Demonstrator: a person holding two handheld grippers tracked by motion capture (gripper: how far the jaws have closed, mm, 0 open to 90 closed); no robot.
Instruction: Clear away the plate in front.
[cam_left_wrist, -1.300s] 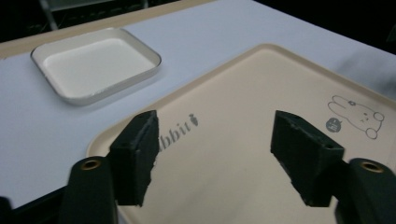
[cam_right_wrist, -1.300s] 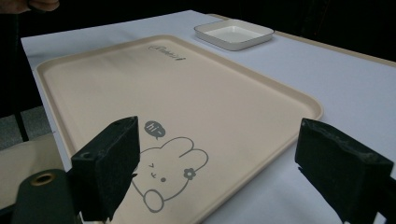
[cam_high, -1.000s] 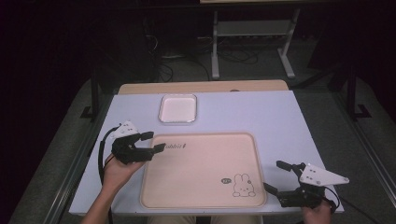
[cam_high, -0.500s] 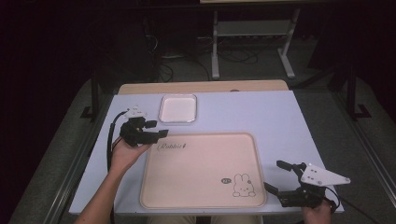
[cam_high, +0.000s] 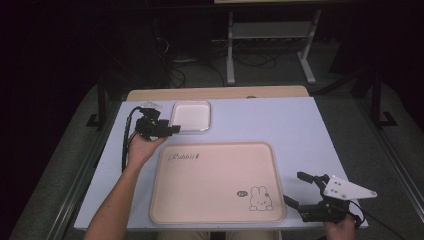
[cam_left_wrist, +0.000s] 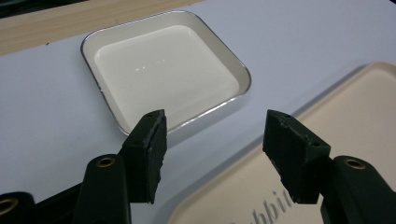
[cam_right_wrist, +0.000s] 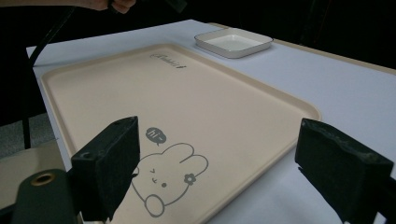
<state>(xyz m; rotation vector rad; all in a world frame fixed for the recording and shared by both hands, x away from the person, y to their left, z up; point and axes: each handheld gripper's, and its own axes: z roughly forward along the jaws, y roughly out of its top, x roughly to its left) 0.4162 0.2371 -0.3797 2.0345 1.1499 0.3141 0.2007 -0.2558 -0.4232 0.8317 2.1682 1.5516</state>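
Left claw (cam_high: 170, 131) now forward, closing, beside white dish (cam_high: 191, 116).

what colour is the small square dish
White with a silvery rim, the dish; clearest in the left gripper view.

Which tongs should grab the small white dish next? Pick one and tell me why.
Left. The left tongs hover right beside the small white dish, jaws apart and just been closing, nothing between them, its near rim just ahead in the left gripper view. The right tongs sit open at the beige tray's near right corner, far from it.
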